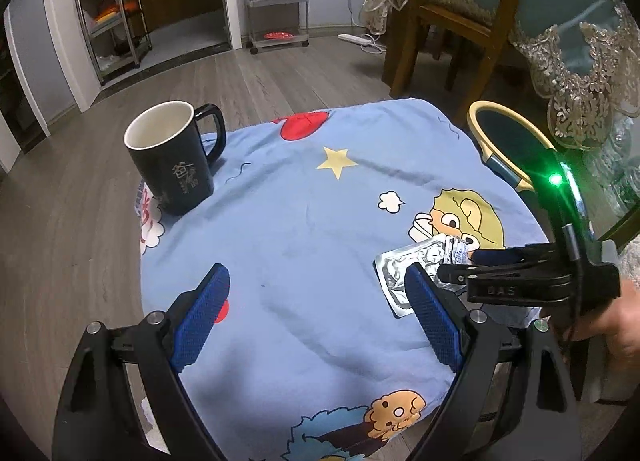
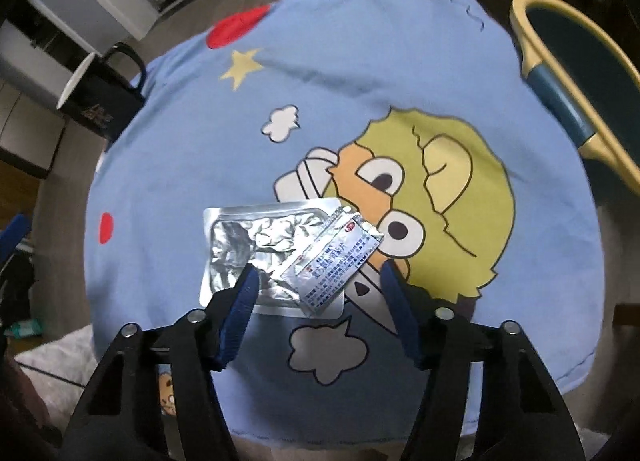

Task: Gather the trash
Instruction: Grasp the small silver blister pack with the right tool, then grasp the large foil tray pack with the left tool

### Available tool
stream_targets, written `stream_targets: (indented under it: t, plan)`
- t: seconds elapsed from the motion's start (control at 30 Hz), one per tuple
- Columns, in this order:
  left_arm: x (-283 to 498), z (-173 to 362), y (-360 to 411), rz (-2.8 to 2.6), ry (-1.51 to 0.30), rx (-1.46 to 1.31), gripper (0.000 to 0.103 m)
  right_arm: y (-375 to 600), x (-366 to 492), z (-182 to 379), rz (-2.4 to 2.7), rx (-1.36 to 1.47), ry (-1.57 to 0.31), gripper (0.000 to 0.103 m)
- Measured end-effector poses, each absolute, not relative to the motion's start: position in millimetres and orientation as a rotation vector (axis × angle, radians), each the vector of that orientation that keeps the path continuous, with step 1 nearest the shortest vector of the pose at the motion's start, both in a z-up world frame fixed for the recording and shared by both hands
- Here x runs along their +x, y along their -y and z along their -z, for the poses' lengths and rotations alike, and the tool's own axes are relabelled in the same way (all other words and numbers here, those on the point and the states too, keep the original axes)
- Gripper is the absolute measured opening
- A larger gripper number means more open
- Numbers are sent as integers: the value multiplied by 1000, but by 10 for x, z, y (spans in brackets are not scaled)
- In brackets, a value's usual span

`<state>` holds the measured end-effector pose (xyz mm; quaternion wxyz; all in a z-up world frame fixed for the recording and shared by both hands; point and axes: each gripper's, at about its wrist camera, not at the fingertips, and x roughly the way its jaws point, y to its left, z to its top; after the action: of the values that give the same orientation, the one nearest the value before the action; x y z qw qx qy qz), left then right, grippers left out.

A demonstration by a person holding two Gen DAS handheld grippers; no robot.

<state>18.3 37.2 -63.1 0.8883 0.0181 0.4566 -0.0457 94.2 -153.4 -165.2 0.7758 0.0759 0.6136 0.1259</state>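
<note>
- I am at the pick-up step: my right gripper [image 2: 316, 281] straddles the crumpled foil wrapper [image 2: 260, 249], jaws apart, pads not yet pressing it.
- The wrapper lies flat on the blue cartoon cloth [image 2: 180, 141], a printed sachet [image 2: 336, 261] resting over its right edge.
- Next, I judge, I must sink lower and pinch both, then carry them to the yellow-rimmed bin [image 2: 560, 73].
- My left gripper [image 1: 316, 313] hangs wide open and empty.
- Only the left view shows the whole black mug [image 1: 172, 157] and my hand [image 1: 612, 325]; only the right shows the sachet's print.
</note>
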Motion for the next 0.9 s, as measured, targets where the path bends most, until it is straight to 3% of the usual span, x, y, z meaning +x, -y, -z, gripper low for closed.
stream_targets:
  t: [0.03,0.1,0.2,0.63,0.9]
  plan:
    - [189,641,-359,97,-951,40,87,1538,951,1668,-268,171,-1330,48]
    - [206,661,-328,104,-956,47,87,1568,978,1668,-255,177,-1321,24]
    - [220,689,-273,112,-961,61,87,1619,992,1636,-247,194,-1313,6]
    - [430,1106,291,290,-1074,123,88,1899,1084,1400,-230,219,-1279,6]
    - [560,1555,739,404,-1116,413,93,2071,1126,1469,-183,303,-1284,6]
